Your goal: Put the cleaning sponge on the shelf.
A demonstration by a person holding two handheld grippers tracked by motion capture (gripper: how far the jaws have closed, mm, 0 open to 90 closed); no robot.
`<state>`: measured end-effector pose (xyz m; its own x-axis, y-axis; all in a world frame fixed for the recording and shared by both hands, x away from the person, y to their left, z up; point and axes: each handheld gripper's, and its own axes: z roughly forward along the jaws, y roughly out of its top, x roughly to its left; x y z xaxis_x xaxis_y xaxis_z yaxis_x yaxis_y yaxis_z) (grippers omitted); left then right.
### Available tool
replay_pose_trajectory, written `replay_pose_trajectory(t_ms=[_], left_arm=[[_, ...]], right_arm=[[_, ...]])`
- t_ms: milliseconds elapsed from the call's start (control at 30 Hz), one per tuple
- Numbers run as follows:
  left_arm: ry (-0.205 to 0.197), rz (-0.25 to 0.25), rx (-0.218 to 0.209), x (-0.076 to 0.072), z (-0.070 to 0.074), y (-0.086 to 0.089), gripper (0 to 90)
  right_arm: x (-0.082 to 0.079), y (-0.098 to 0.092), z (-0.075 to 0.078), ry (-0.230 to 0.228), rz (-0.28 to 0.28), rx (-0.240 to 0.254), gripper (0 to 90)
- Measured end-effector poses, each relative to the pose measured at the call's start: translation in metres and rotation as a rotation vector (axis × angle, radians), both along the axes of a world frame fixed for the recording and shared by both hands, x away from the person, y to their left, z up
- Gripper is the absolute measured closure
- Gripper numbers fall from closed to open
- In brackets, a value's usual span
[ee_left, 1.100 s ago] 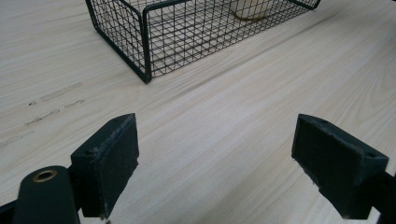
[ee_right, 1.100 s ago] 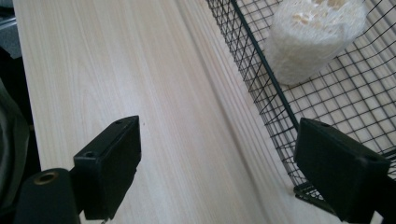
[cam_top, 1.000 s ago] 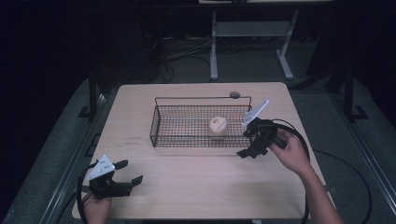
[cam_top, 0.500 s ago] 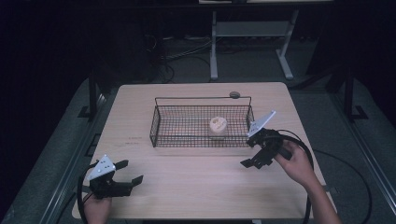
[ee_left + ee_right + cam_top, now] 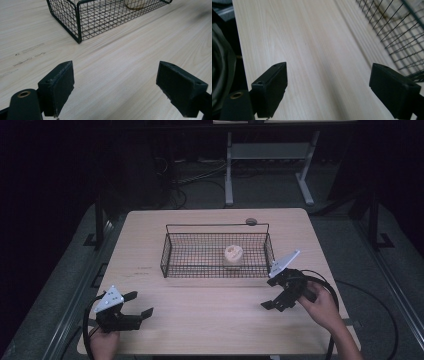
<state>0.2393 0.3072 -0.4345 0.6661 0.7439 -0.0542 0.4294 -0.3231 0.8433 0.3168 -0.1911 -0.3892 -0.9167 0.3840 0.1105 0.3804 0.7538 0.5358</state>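
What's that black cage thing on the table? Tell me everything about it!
It is a wire basket, black and rectangular, made of thin metal mesh with a thicker rim on top. A thin bar handle stands up along its far side. It sits flat and upright near the middle of the wooden table. Inside, toward the right, lies one small round pale object. Neither hand-held gripper touches it; the right one is just outside its right end.

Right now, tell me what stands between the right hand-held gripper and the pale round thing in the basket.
The wire basket's right end wall stands between the right hand-held gripper and the pale round object inside it. The basket top is open, and the bare table holds nothing else between them.
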Motion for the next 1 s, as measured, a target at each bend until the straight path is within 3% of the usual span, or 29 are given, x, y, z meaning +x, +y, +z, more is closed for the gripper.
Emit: replay_pose_trajectory(t_ms=[600, 1000], left_arm=[[0.008, 0.001, 0.004, 0.001, -0.001, -0.001, 13.6], [0.009, -0.001, 0.009, 0.002, -0.002, -0.002, 13.7]], right_arm=[[-0.024, -0.017, -0.018, 0.009, -0.035, 0.041, 14.8], [-0.040, -0.028, -0.032, 0.045, -0.054, 0.071, 14.8]])
